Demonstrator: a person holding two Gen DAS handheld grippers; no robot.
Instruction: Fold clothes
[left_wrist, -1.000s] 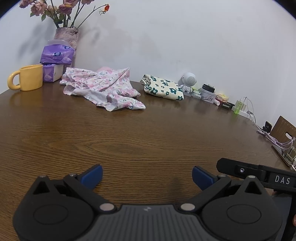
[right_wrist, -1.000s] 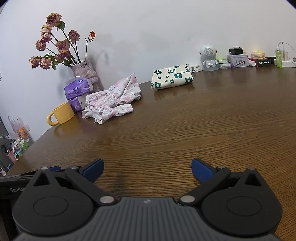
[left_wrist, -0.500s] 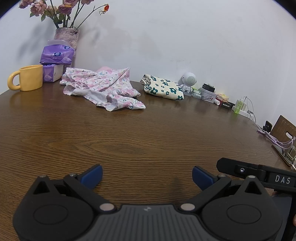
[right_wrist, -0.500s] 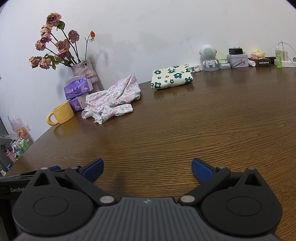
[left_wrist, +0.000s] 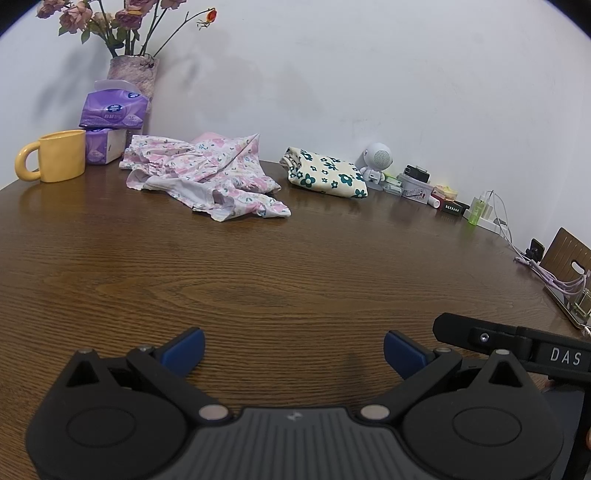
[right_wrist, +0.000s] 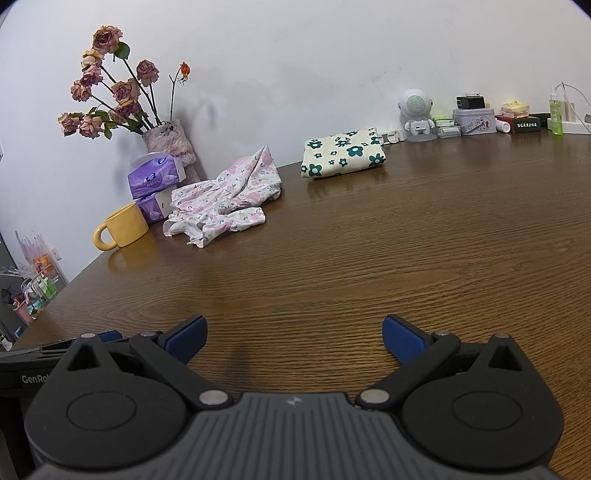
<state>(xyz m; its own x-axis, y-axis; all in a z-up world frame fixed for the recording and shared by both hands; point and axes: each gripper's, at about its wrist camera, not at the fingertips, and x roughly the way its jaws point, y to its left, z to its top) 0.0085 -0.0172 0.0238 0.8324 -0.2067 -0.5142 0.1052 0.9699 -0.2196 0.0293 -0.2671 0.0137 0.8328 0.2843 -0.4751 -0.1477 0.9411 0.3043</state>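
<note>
Lying crumpled near the wall, a pink flowered garment (left_wrist: 207, 181) sits between a yellow mug (left_wrist: 55, 155) and a folded green-flowered cloth (left_wrist: 325, 177) — vase (right_wrist: 170, 147) holds dried roses (right_wrist: 107, 88). Both grippers — left (left_wrist: 293, 347), right (right_wrist: 293, 336) — gape empty.

I record a brown wood-grain table (left_wrist: 258, 280), a white garment (left_wrist: 207, 177) printed with pink flowers, a cream folded cloth (left_wrist: 325, 177) with dark green flowers, a yellow mug (left_wrist: 59, 157), 2 purple tissue packs (left_wrist: 112, 114) and blue-tipped black grippers.
</note>
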